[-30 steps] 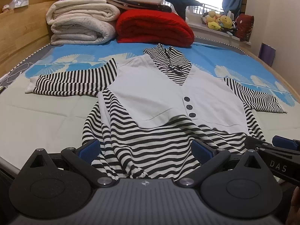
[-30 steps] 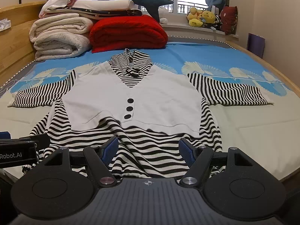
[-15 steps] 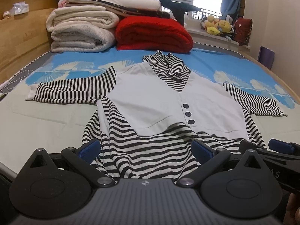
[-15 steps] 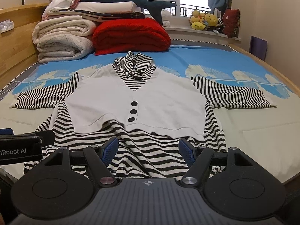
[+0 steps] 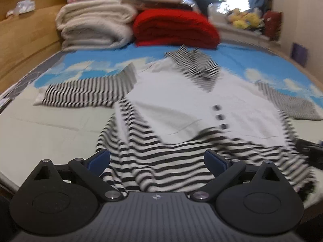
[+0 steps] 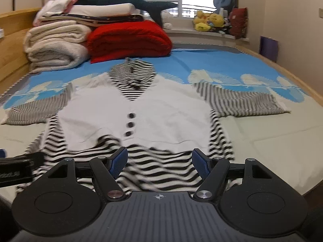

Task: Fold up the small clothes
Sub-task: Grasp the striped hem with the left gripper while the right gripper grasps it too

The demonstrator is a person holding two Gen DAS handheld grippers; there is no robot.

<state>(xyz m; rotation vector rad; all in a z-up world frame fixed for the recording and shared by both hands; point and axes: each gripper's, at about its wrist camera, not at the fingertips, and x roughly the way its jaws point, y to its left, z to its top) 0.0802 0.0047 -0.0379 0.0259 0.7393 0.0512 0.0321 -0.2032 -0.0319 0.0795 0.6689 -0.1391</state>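
Note:
A small top (image 5: 181,109) (image 6: 141,111) lies spread front up on the bed, with a white vest panel, three dark buttons and black-and-white striped sleeves, collar and hem. My left gripper (image 5: 157,159) hangs open just over the left part of the striped hem, nothing between its blue pads. My right gripper (image 6: 159,161) is open over the hem's middle, its pads apart from the cloth. The left gripper's black body (image 6: 18,169) shows at the left edge of the right wrist view. The right gripper's tip (image 5: 308,151) peeks in at the right edge of the left wrist view.
Folded cream blankets (image 6: 54,46) and a red blanket (image 6: 129,40) are stacked at the bed's far end, a plush shark (image 6: 125,2) on top. Wooden bed frame (image 5: 26,46) runs along the left. Soft toys (image 6: 210,20) sit on the windowsill. The bed's near edge is just below the hem.
The left wrist view has shifted forward and slightly down toward the hem and is now blurred by motion. The top looks larger in the right wrist view. Both grippers stay open.

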